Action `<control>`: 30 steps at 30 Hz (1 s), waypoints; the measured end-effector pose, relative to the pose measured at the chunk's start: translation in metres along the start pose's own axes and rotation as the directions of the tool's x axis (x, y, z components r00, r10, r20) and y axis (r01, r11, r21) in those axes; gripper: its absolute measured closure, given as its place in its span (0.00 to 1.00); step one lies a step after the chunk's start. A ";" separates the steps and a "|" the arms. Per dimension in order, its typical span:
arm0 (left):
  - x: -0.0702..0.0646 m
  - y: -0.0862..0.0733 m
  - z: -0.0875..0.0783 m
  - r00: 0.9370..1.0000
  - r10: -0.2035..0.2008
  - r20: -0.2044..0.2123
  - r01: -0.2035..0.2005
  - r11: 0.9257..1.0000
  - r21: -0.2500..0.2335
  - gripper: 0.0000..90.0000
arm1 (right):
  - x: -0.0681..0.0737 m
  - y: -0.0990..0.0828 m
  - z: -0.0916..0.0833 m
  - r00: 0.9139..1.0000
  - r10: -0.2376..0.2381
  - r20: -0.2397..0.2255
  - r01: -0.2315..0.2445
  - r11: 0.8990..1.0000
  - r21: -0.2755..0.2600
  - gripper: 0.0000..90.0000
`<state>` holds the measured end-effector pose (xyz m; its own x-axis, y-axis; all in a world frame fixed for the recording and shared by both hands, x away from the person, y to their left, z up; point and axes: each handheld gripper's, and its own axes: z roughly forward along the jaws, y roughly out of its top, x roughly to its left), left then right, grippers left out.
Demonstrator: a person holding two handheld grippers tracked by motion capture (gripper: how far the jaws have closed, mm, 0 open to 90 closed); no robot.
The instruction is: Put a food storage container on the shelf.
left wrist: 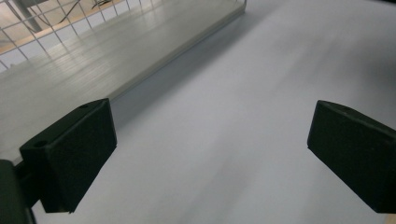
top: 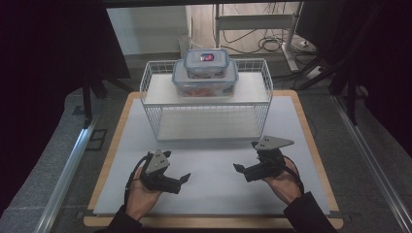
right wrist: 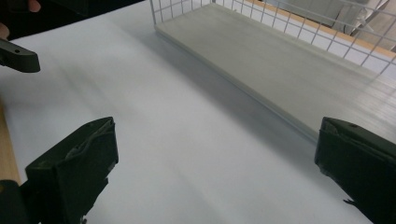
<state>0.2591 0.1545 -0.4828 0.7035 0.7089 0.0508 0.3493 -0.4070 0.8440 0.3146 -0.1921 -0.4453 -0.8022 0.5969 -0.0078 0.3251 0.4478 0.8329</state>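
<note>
A white wire rack (top: 150, 82) stands at the back of the white mat (top: 214, 194). On its top shelf sits a large clear lidded container (top: 205, 85) with a smaller lidded container (top: 206, 62) stacked on it. My left gripper (top: 180, 180) rests low over the mat at front left, open, jaws pointing right. My right gripper (top: 245, 156) hovers at front right, open, jaws pointing left. In the left gripper view the left gripper (left wrist: 212, 154) holds nothing, and the rack's lower shelf (left wrist: 93, 60) lies ahead. In the right gripper view the right gripper (right wrist: 215, 168) is likewise empty.
The mat lies on a wooden board (top: 109, 160) whose edge shows around it. In the right gripper view a jaw of the other gripper (right wrist: 18, 56) shows at top left, and the rack's lower shelf (right wrist: 289, 60) lies ahead to the right. Desk legs and cables (top: 272, 43) lie behind the table.
</note>
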 end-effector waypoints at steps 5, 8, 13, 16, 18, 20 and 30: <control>-0.006 -0.010 0.000 1.000 0.017 -0.017 -0.017 1.000 0.023 0.01 | 0.003 -0.015 -0.002 1.000 -0.008 0.009 0.008 1.000 0.001 0.00; -0.009 -0.016 -0.001 1.000 0.018 -0.017 -0.017 1.000 0.023 0.01 | 0.006 -0.024 -0.003 1.000 -0.008 0.011 0.008 1.000 0.006 0.00; -0.012 -0.024 -0.004 1.000 -0.001 -0.017 0.001 1.000 0.023 0.01 | 0.010 -0.040 -0.003 1.000 0.002 0.001 -0.002 1.000 0.024 0.00; -0.015 -0.030 -0.005 1.000 -0.013 -0.012 0.013 1.000 0.022 0.01 | 0.014 -0.047 -0.004 1.000 -0.002 0.001 0.002 0.999 0.045 0.00; -0.017 -0.033 -0.006 1.000 -0.019 -0.007 0.019 1.000 0.022 0.01 | 0.017 -0.050 -0.004 1.000 0.001 -0.001 -0.001 0.999 0.054 0.00; -0.019 -0.037 -0.005 1.000 -0.022 -0.006 0.022 0.999 0.031 0.01 | 0.018 -0.053 -0.005 1.000 0.002 -0.007 -0.002 0.998 0.060 0.00; -0.021 -0.049 0.001 1.000 -0.006 -0.030 0.010 0.993 0.119 0.01 | 0.025 -0.073 0.002 0.998 0.043 -0.041 -0.037 0.989 0.143 0.00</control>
<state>0.2279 0.1588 -0.5255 0.6822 0.7285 0.0618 0.4272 -0.4659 0.7749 0.2715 -0.2090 -0.5072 -0.8073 0.5879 0.0508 0.4226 0.5159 0.7452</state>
